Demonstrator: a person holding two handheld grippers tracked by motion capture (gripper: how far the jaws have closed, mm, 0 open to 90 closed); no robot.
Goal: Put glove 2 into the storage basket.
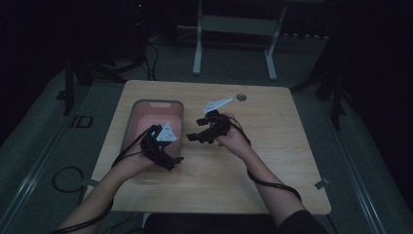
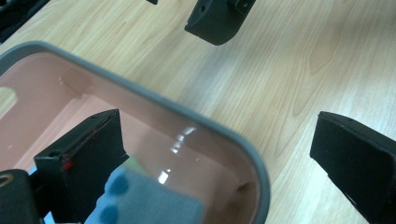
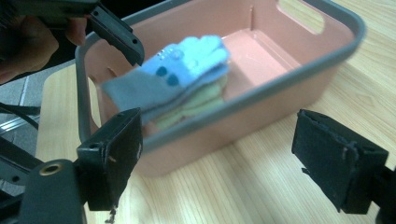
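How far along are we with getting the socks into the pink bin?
Looks done: the folded socks lie inside the pink bin, a blue-grey one on top of a yellowish one. In hand: nothing; the left gripper and right gripper stand open with nothing between the jaws. Left: no other socks show on the table, so likely just pulling back.

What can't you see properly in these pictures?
- High view: the socks lie under the left gripper, so the dim basket hides its contents.
- Left gripper view: the socks are cut off by the bottom edge and a black jaw.
- Right gripper view: the yellow-green sock sits mostly under the blue-grey sock; both are blurred.
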